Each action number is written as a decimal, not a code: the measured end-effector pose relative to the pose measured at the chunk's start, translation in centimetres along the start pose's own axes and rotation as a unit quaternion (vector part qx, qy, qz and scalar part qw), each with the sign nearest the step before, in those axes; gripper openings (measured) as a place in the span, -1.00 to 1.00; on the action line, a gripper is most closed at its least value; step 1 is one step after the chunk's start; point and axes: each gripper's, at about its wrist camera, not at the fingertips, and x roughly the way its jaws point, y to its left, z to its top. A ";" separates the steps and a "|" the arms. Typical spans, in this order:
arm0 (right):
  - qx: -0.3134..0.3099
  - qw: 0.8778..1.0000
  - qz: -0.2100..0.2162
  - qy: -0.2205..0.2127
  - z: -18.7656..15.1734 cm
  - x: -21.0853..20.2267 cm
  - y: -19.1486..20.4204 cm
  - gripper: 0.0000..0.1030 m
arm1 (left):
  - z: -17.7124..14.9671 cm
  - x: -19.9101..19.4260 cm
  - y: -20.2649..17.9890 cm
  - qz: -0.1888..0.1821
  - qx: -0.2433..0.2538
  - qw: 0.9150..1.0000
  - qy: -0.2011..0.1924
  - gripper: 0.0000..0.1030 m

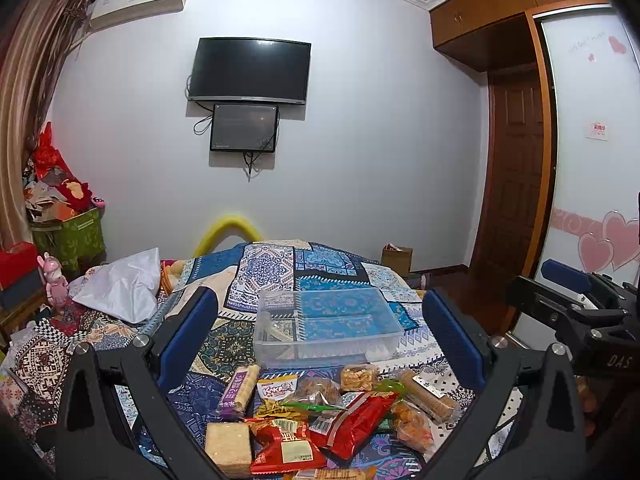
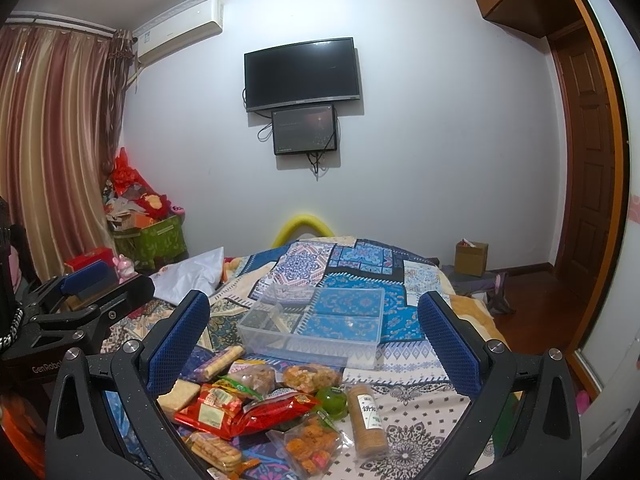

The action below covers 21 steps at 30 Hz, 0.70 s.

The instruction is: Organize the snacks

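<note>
A: Item one, the left tool [image 1: 320,336]: its blue-padded fingers [image 1: 188,332] are being held wide apart, released, with nothing gripped between them. It is being carried above the near end of the bed [image 1: 280,268].

B: Item two, the right tool [image 2: 316,336]: likewise being held spread, released, nothing being grasped. It is also being seen at the right edge of the left wrist view [image 1: 576,300].

A: Item three, the clear plastic box [image 1: 328,326]: it is being kept on the patterned blue bedspread [image 2: 352,264], beyond the snack pile, with dividers being seen at its left end. No snack is being seen inside it.

B: Item four, the snacks, all being kept in a heap on the bedspread just in front of the box. Listed: two red crinkled packets [image 2: 248,408], overlapping; a round cracker roll [image 2: 366,420] lying to the right; a green round sweet [image 2: 332,400] just beside that roll.

A: Further: a pale square cracker block [image 1: 228,446] at the near left, a purple-wrapped bar [image 1: 240,388] behind it, and an orange snack bag [image 2: 308,442] at the near edge.
</note>
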 end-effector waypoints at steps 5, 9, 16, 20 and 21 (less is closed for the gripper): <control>0.001 1.000 0.001 0.002 0.0 -0.1 0.0 1.00 | 0.0 0.0 0.0 0.000 0.001 1.000 0.000 1.00; 0.001 1.000 0.001 0.004 -0.1 -0.1 0.0 1.00 | 0.0 0.0 0.0 -0.001 0.001 1.000 0.002 1.00; 0.003 1.000 -0.003 0.016 -0.6 0.6 -0.3 1.00 | -0.7 1.0 0.5 -0.001 -0.001 1.000 0.020 1.00; 0.005 0.999 -0.008 0.031 -1.2 1.4 -0.9 1.00 | -1.6 2.4 1.2 0.004 -0.009 0.999 0.045 1.00; 0.006 0.999 -0.010 0.037 -1.4 1.7 -1.1 1.00 | -1.8 2.8 1.4 0.004 -0.010 0.999 0.053 1.00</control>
